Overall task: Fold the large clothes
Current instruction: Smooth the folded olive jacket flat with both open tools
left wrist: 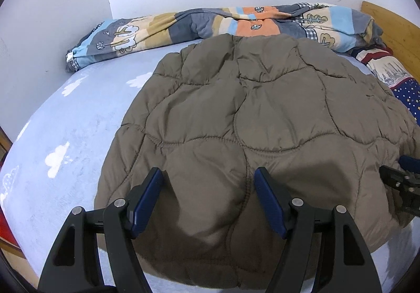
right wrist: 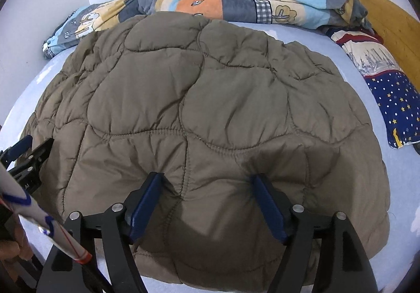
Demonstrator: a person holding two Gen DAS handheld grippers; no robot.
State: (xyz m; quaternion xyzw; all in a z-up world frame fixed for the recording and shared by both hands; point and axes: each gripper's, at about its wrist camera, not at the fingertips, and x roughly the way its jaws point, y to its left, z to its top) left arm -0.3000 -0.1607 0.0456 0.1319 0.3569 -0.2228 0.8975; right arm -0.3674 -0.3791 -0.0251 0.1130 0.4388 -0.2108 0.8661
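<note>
A quilted brown jacket (left wrist: 236, 114) lies spread across the middle of a pale blue, cloud-printed bed sheet (left wrist: 68, 140), filling the centre of both wrist views and running from the lower edge of the frame up to a bunched patchwork blanket (left wrist: 199, 25) along the white wall at the top. The left gripper (left wrist: 207, 198) sits low in its frame with both blue pads apart, their tips pressed down into the padding near the jacket's near hem, a soft bulge of cloth rising between them; it is not clenched on anything. The right gripper (right wrist: 207, 201) stands the same way in its own view, jaws spread and dug into the fabric on either side of a stitched seam, with no fold pinched. Each tool shows at the other's frame edge, so the two are placed side by side along the same hem.

The step in hand looks like the taking of the near hem, ahead of a fold away toward the wall. The next move would call for both sets of jaws to close on the edge through its whole thickness, then lift together so the bulky cloth does not slip or sag unevenly.

The sleeves and collar cannot be made out, and whether the jacket is already doubled is unclear. The hem itself is cut off behind the gripper bodies. A starred blue pillow (right wrist: 393, 109) and wooden headboard (right wrist: 388, 22) sit at upper right.
</note>
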